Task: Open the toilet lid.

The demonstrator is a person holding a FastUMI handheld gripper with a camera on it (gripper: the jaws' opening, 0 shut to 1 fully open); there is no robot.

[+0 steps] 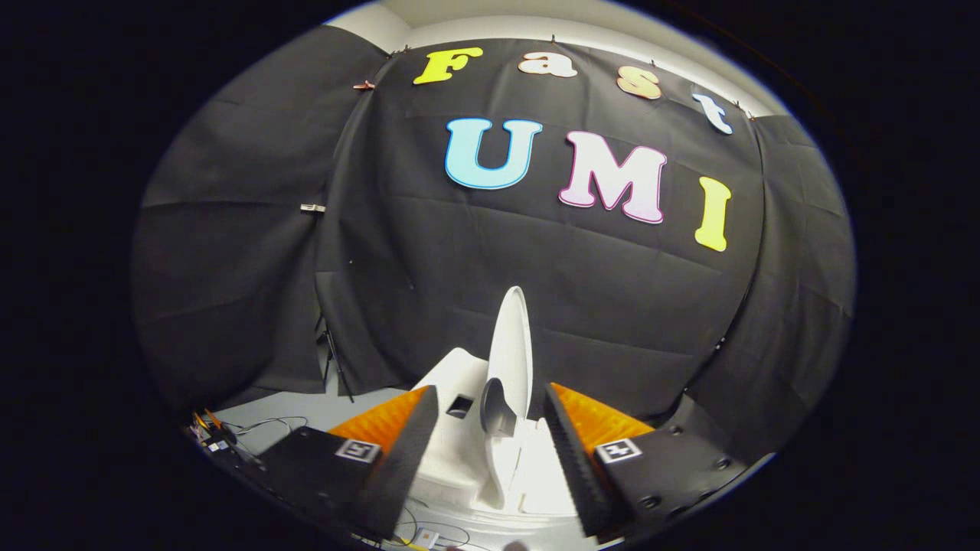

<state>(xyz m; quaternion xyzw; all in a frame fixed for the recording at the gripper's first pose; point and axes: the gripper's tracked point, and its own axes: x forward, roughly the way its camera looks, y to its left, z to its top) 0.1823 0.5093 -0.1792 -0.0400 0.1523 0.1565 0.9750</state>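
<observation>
- The gripper is held open, its two fingers spread wide apart, and nothing is pressed between them.
- The toilet stands just ahead of the fingers and partly between them; its white body fills the gap from one finger to the other.
- The toilet lid is already raised. It stands nearly upright, seen almost from its edge, and it rises above the fingertips in the middle of the gap, a little closer to the right finger.
- Below the lid there is a grey rounded part at its base; I cannot tell exactly what it is.
- A small dark rectangular opening sits on the white body, just beside the left finger.
- Neither finger touches the lid; both are beside it with free space.
- Behind the toilet hangs the black cloth wall of the booth.
- On the pale floor beyond the left finger lie some thin cables, and a slim dark stand leans near the cloth.
</observation>
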